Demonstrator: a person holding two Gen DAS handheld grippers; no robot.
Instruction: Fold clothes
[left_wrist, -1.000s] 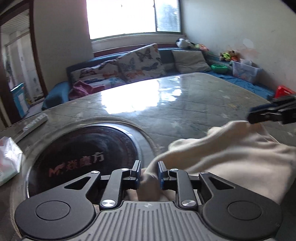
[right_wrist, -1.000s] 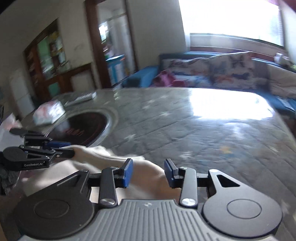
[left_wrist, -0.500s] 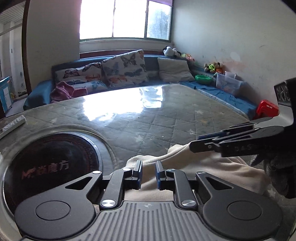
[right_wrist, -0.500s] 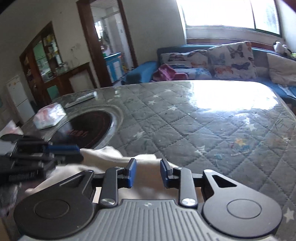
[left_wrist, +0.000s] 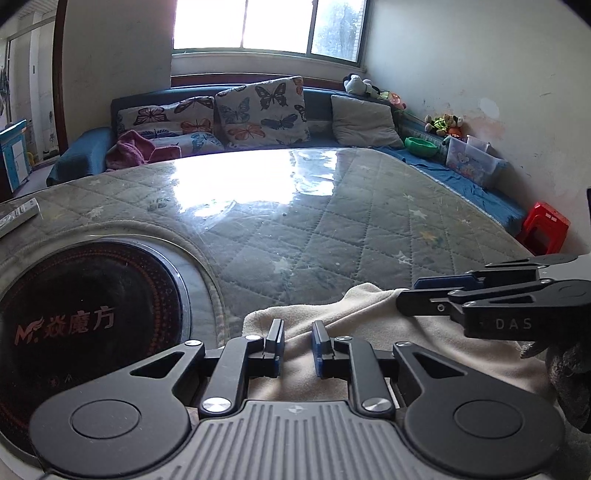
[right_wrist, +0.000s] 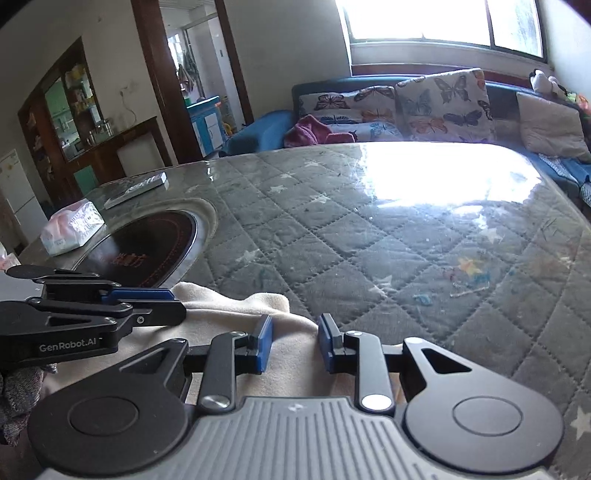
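A grey quilted table cover with pale stars, under a glossy clear sheet (left_wrist: 332, 229), fills the middle of both views and catches the window glare. Behind it, across the upper frame, runs a dark blue sofa (left_wrist: 317, 107) carrying butterfly-print cushions (left_wrist: 262, 110) and a crumpled magenta cloth (left_wrist: 129, 149). A round black inset cooktop with red lettering (left_wrist: 85, 317) occupies the lower left of the left wrist view and sits left of centre in the right wrist view.

The cream fleece garment (left_wrist: 354, 321) lies bunched on the near edge of the table, at the bottom centre of both views; its long axis runs side to side across the frame, with a rumpled edge pointing away toward the sofa.

The left gripper (left_wrist: 297, 341) hangs over the left part of the garment, its blue-padded jaws parted with cloth showing in the gap, not pinched. The right gripper (right_wrist: 294, 341) sits likewise over the right part, jaws apart wider, holding nothing.

A pale plastic-wrapped tissue pack (right_wrist: 70, 227) and a flat grey remote (right_wrist: 138, 188) rest at the left of the right wrist view.
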